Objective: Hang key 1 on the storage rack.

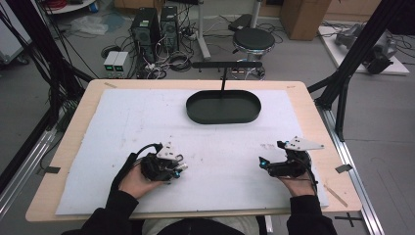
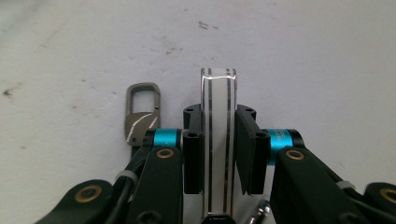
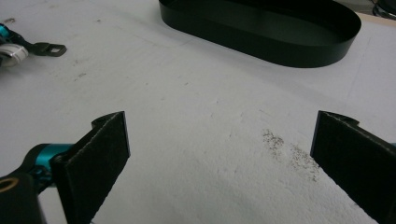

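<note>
High view. Your left tool (image 1: 180, 168) sits low on the white sheet (image 1: 147, 122) that covers the bench (image 1: 313, 127), toward the near left corner, with your hand wrapped round its body. A small pale item lies at its tip; this view is too small to name it. Your right tool (image 1: 264, 162) rests toward the near right corner, a grey three-cornered plate on top, your hand behind it. A black oval tray (image 1: 223, 117) stands at the middle of the far edge, well apart from both tools.

Left gripper view. Your left tool (image 2: 219, 140) has its jaws drawn in narrow on a white key fob (image 2: 218, 107) with dark lengthwise stripes. The fob stands on edge between the pads, both pads pressing its flat sides, its rounded end poking out past them. A grey metal clip (image 2: 142, 114) lies flat on the sheet just beside the left jaw; how it joins the fob is hidden behind the jaw.

Right gripper view. Your right tool (image 3: 219, 140) has its jaws spread wide, with bare, lightly speckled sheet between them. The tray (image 3: 261, 44) lies ahead toward the far edge. The clip (image 3: 49, 48) and a bit of the white fob (image 3: 11, 55) appear at the far left.
</note>
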Demonstrator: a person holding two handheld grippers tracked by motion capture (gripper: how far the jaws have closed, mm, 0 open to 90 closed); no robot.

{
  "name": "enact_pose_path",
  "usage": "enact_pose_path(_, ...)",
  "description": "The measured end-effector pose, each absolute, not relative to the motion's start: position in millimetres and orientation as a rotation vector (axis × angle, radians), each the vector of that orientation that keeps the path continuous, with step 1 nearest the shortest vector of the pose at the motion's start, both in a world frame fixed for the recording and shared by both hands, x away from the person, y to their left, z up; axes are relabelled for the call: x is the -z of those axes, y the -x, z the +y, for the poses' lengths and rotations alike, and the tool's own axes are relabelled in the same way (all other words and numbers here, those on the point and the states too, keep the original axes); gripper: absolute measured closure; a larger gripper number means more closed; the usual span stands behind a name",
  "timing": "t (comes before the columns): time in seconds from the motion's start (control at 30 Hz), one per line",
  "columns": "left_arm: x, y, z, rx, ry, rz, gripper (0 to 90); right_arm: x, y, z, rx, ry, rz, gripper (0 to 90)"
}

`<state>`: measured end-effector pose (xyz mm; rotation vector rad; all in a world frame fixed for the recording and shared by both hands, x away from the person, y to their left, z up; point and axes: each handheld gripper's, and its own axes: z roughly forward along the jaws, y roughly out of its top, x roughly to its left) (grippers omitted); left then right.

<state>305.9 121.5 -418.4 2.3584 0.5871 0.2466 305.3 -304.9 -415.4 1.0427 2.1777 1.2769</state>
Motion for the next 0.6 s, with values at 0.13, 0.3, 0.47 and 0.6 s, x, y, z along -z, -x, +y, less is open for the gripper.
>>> enact_pose_path(0.13,405.8,-308.7,137.2,-0.199,-2.242,0.617,74.3,415.3,-304.4,-304.4,-1.277,-1.044,2.178,3.8)
enact_pose_path(0.3,385.7,-310.6,157.8,-0.178,-2.111,0.636,74.3,415.6,-303.4,-306.3,-1.287,-1.048,2.158,3.8)
enact_pose_path(0.47,367.2,-314.2,169.7,-0.179,-2.066,0.634,74.3,415.9,-303.1,-305.8,-1.288,-1.046,2.155,3.8)
enact_pose_path(0.6,353.4,-313.8,174.4,-0.187,-2.035,0.619,74.3,416.6,-303.1,-305.1,-1.289,-1.049,2.161,3.8)
